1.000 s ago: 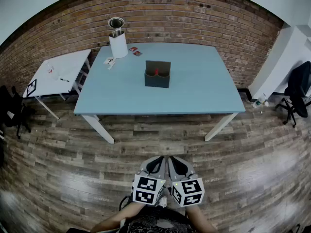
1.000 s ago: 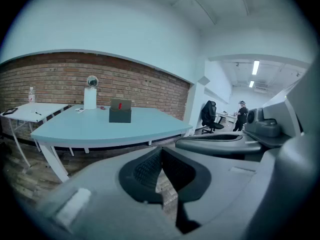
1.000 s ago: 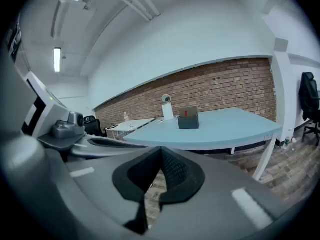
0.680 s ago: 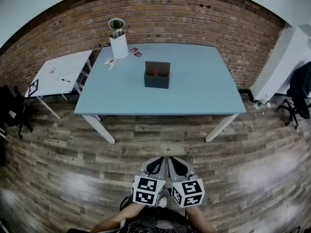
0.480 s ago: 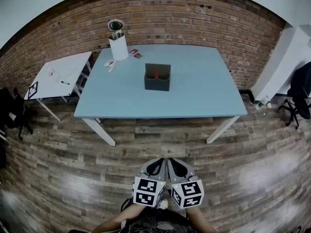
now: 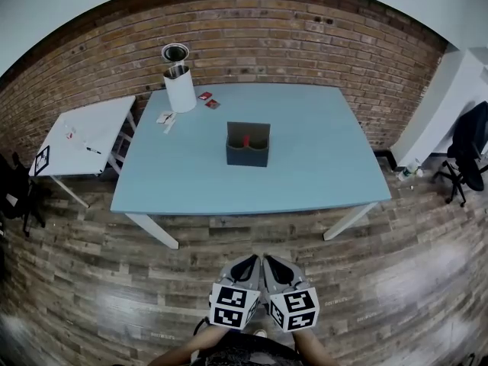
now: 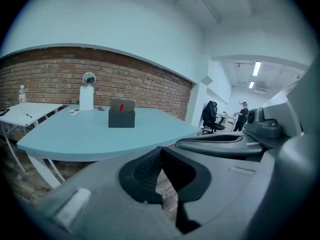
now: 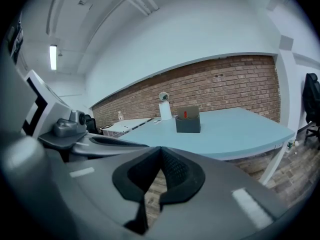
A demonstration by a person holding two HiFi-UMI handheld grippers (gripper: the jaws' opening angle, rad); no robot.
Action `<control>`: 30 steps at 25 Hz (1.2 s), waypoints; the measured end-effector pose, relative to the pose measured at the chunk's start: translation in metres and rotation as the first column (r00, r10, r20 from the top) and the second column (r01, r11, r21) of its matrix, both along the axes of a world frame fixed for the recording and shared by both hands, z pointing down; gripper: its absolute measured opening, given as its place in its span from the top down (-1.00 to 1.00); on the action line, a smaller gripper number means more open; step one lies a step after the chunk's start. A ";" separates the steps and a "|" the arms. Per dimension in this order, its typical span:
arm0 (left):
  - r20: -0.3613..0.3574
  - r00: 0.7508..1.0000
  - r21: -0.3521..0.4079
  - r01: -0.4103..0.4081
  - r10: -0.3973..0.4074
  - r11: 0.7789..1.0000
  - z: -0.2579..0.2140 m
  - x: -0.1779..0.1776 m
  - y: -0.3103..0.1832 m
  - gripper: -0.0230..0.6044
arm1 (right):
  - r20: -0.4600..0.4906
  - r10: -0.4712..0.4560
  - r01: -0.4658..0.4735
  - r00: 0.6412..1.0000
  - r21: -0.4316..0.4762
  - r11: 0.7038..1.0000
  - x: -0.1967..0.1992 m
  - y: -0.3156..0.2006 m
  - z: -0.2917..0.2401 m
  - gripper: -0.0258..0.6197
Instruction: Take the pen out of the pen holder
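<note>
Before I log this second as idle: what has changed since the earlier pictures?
The person has walked toward the blue table, which now shows nearer in the head view. The left gripper and right gripper came along side by side. Nothing was grasped or released. Both grippers stay shut and empty, and the red pen remains in the pen holder.

Bare tabletop point(image 6: 320, 158) round holder point(image 6: 248, 154) (canister point(image 6: 180, 88) apart)

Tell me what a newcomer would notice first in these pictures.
The blue table stands against the brick wall, with a dark pen holder mid-table showing a red pen. At the bottom of the head view, the left claw and right claw sit side by side, both shut and empty, short of the table.
</note>
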State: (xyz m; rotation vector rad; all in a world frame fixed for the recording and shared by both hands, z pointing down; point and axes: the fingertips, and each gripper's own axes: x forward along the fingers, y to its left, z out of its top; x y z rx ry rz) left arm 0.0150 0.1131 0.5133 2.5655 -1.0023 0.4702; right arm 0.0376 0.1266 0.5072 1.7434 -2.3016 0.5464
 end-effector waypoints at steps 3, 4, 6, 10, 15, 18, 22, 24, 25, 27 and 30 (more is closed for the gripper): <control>-0.002 1.000 0.005 -0.016 0.016 1.000 -0.003 -0.002 -0.022 0.95 | -0.003 0.008 -0.008 1.000 -0.007 1.000 -0.002 -0.021 0.000 0.91; 0.000 1.000 0.006 -0.022 0.022 1.000 -0.004 -0.003 -0.028 0.95 | -0.004 0.011 -0.011 1.000 -0.008 1.000 -0.004 -0.027 0.000 0.91; 0.008 0.999 0.004 -0.036 0.036 0.999 -0.003 -0.006 -0.039 0.95 | -0.003 0.016 -0.016 1.000 -0.013 1.000 -0.008 -0.038 -0.001 0.91; 0.004 0.998 0.004 -0.060 0.060 0.998 -0.009 -0.014 -0.059 0.95 | -0.008 0.025 -0.026 1.000 -0.019 0.999 -0.017 -0.056 -0.002 0.91; -0.002 0.995 0.005 -0.100 0.100 0.995 -0.013 -0.022 -0.078 0.95 | -0.004 0.062 -0.062 0.998 -0.019 0.998 -0.024 -0.077 -0.004 0.91; 0.002 0.992 0.004 -0.123 0.123 0.992 -0.013 -0.027 -0.089 0.95 | -0.001 0.081 -0.081 0.997 -0.021 0.996 -0.028 -0.089 -0.004 0.91; -0.002 0.990 0.010 -0.141 0.141 0.990 -0.016 -0.032 -0.102 0.95 | -0.009 0.094 -0.094 0.996 -0.018 0.995 -0.033 -0.100 -0.007 0.91; -0.005 0.989 0.008 -0.147 0.147 0.989 -0.014 -0.034 -0.106 0.95 | -0.012 0.096 -0.096 0.995 -0.021 0.995 -0.035 -0.104 -0.005 0.91; -0.004 0.989 0.006 -0.150 0.150 0.989 -0.013 -0.035 -0.108 0.95 | -0.014 0.096 -0.097 0.995 -0.022 0.995 -0.036 -0.107 -0.005 0.91; -0.003 0.988 0.003 -0.152 0.152 0.988 -0.011 -0.037 -0.111 0.95 | -0.017 0.098 -0.099 0.995 -0.019 0.995 -0.037 -0.111 -0.006 0.91; -0.004 0.988 0.003 -0.155 0.155 0.988 -0.011 -0.038 -0.117 0.95 | -0.017 0.107 -0.107 0.994 -0.012 0.994 -0.036 -0.119 -0.008 0.91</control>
